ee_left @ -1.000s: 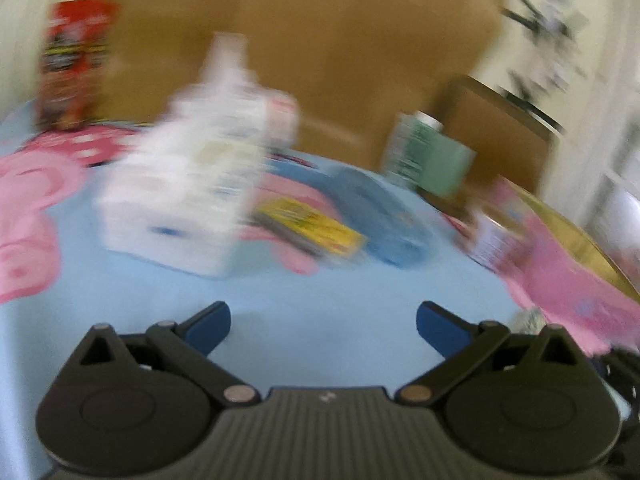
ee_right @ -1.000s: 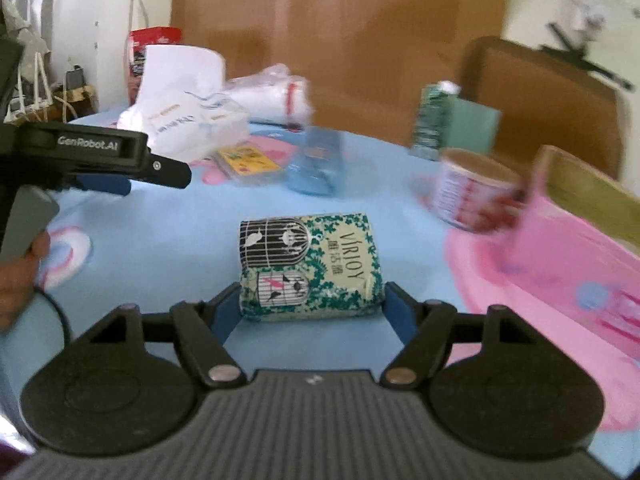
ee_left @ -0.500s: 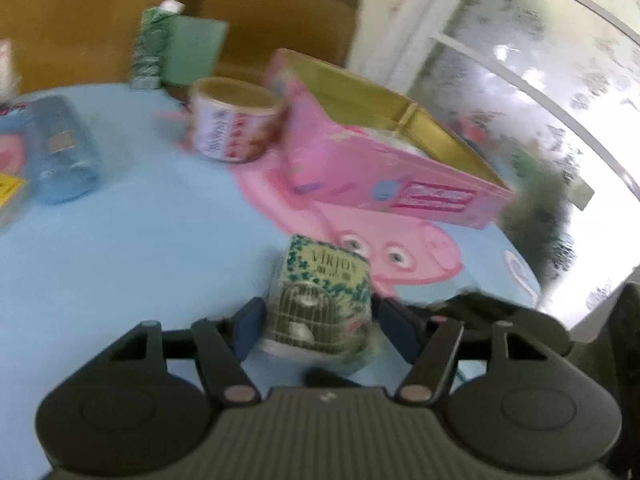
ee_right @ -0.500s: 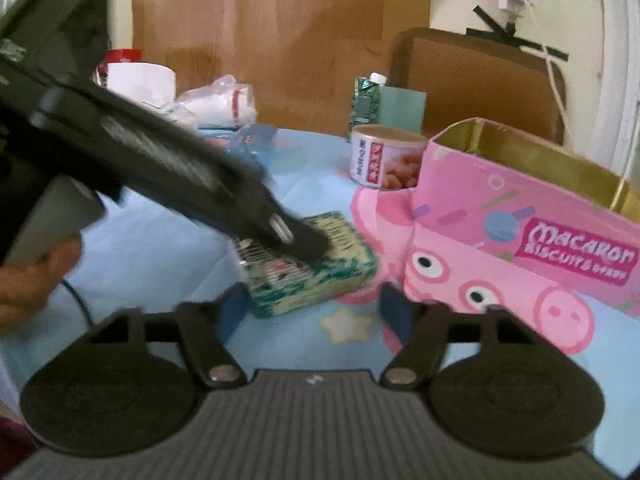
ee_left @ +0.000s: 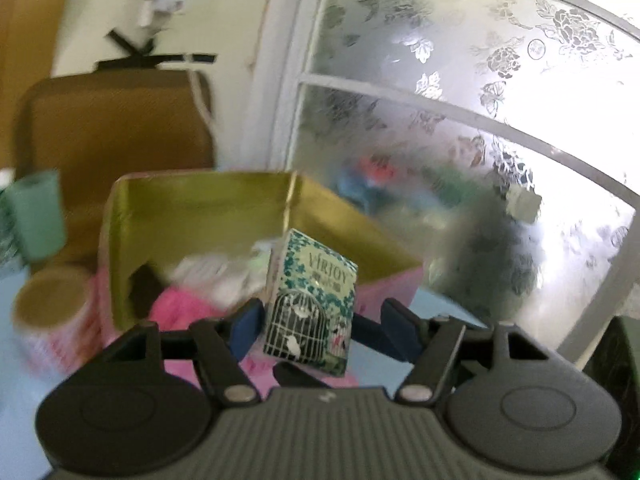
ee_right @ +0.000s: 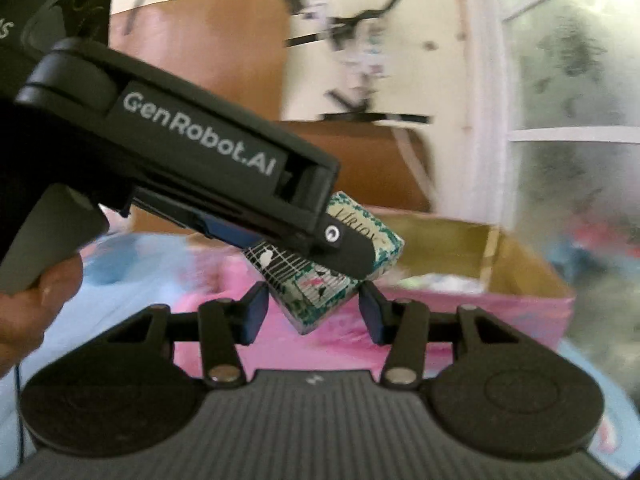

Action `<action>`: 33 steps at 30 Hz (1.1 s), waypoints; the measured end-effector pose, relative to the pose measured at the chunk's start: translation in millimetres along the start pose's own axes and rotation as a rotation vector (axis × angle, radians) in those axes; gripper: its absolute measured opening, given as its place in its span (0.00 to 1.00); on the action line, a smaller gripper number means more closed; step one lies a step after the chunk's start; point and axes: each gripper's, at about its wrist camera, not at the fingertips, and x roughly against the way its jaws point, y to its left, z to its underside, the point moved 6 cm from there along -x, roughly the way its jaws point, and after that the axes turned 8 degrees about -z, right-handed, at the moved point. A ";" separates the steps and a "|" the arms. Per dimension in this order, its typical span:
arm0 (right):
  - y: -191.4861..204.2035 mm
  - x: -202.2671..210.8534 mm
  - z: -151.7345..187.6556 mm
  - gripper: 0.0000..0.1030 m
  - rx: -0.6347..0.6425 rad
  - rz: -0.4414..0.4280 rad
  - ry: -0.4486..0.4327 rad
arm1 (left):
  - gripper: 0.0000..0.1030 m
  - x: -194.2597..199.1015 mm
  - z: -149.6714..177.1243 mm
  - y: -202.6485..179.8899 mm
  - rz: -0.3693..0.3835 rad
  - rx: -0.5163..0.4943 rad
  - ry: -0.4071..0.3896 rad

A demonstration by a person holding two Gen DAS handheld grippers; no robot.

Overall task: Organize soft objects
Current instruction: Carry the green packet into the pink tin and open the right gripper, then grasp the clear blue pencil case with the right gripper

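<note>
A green and white Virjoy tissue pack point(ee_left: 312, 304) with a birdcage print is lifted off the table. It stands on end between the blue pads of my left gripper point(ee_left: 320, 326), in front of the open pink box point(ee_left: 200, 216) with a gold inside. In the right wrist view the pack point(ee_right: 320, 280) sits tilted between the pads of my right gripper point(ee_right: 312, 314), while the left gripper point(ee_right: 248, 200) crosses above it and clamps it. Both grippers' jaws stand close on the pack. The box point(ee_right: 460, 300) lies just beyond.
A round pink-labelled tub point(ee_left: 52, 320) and a green carton point(ee_left: 36, 220) stand left of the box. Soft white and pink items point(ee_left: 208, 280) lie inside the box. A brown chair back point(ee_left: 116, 128) and a frosted window point(ee_left: 480, 140) are behind. The blue tablecloth point(ee_right: 120, 256) shows at left.
The left gripper swung right from the table's left side and closed on the tissue pack. Both grippers have raised the pack off the table toward the pink box.
</note>
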 end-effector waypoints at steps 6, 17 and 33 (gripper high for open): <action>-70.4 -40.7 -5.3 0.56 -0.025 0.239 0.039 | 0.88 -56.6 -21.3 -9.3 -0.079 0.046 0.019; -73.9 -16.3 -2.8 0.71 -0.145 0.232 -0.051 | 0.91 -4.2 -0.4 18.9 -0.109 0.089 -0.028; 98.1 -65.6 -14.9 0.46 -0.033 -0.325 0.102 | 0.93 151.9 125.9 182.0 -0.595 0.231 -0.070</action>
